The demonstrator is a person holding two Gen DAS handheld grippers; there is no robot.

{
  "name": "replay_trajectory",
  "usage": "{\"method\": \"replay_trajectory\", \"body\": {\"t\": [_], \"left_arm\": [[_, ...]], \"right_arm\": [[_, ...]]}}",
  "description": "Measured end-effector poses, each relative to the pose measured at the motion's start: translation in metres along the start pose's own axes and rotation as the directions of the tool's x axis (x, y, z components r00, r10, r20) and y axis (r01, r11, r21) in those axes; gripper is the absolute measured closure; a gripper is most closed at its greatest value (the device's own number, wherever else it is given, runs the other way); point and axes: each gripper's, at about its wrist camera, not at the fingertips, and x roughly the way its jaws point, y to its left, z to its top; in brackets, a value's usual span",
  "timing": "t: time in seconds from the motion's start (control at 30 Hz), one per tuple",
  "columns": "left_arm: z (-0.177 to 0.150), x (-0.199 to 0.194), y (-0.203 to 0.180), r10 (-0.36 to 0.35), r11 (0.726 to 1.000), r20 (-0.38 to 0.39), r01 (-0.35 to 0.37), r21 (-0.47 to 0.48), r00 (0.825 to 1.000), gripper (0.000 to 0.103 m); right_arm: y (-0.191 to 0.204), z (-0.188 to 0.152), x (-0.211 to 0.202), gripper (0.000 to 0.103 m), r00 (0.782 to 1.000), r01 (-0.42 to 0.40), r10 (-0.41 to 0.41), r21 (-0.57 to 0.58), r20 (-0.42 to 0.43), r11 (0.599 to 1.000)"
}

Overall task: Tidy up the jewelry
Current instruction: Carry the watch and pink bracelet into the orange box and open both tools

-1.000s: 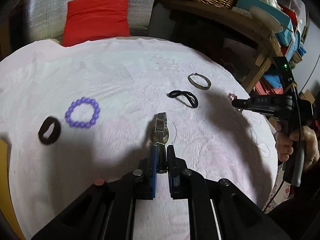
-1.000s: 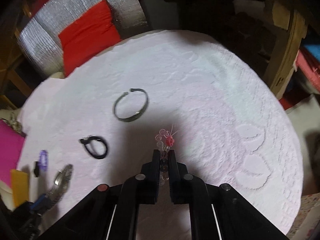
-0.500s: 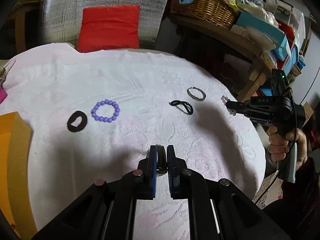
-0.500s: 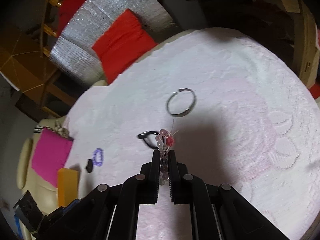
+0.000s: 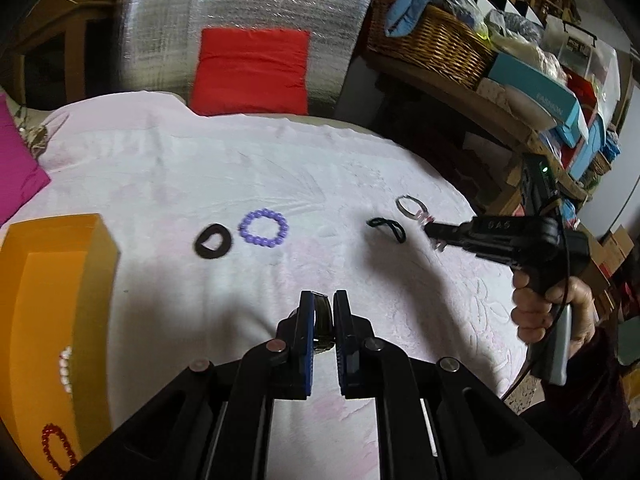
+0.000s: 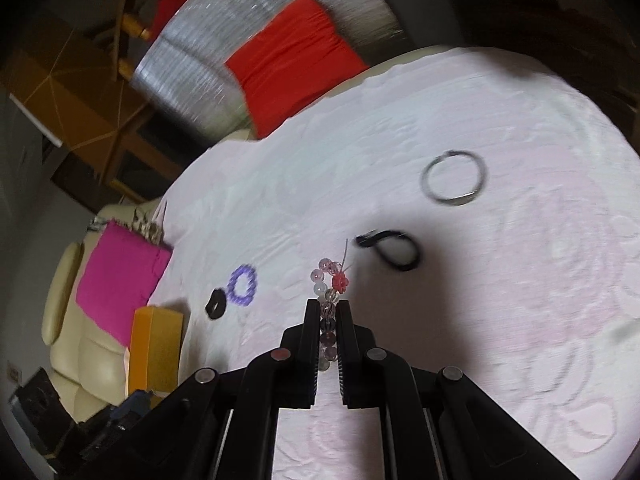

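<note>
Pale pink cloth (image 5: 208,160), orange box (image 5: 56,280), left tool (image 5: 323,304) pinching watch (image 5: 322,312), right tool (image 6: 327,312) gripping beaded bracelet (image 6: 328,280)

A red cushion (image 5: 252,70) leans on silver padding (image 5: 240,12) beside a wicker basket (image 5: 428,44).

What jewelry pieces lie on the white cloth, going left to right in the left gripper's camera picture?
Black ring-shaped band → purple bead bracelet → black looped band → silver bangle.

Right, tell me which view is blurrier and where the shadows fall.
Right wrist view: smeared, worst on the silver bangle and black hair tie. Left wrist view: sharp; a dark shadow lies on the white cloth ahead of the left gripper.
</note>
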Motion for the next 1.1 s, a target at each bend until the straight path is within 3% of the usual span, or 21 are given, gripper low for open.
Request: {"method": "replay_trajectory", "body": {"t": [0.43, 0.73, 0.87, 1.1], "left_arm": [[0.013, -0.066, 0.048, 0.077, 0.995, 0.107, -0.069, -0.076, 0.991, 0.094], [0.004, -0.136, 0.114, 0.240, 0.962, 0.177, -0.210, -0.172, 0.955, 0.094], [-0.017, -0.152, 0.159, 0.323, 0.926, 0.140, -0.283, -0.249, 0.936, 0.094], [-0.052, -0.126, 0.221, 0.339, 0.887, 0.026, -0.310, -0.342, 0.940, 0.094]], "right_arm": [[0.097, -0.027, 0.054, 0.094, 0.993, -0.079, 0.066, -0.139, -0.094, 0.987], [0.188, -0.061, 0.088, 0.094, 0.976, -0.193, 0.155, -0.271, -0.155, 0.943], [0.224, -0.083, 0.101, 0.094, 0.960, -0.258, 0.203, -0.321, -0.193, 0.911], [0.278, -0.105, 0.120, 0.094, 0.940, -0.328, 0.259, -0.379, -0.222, 0.865]]}}
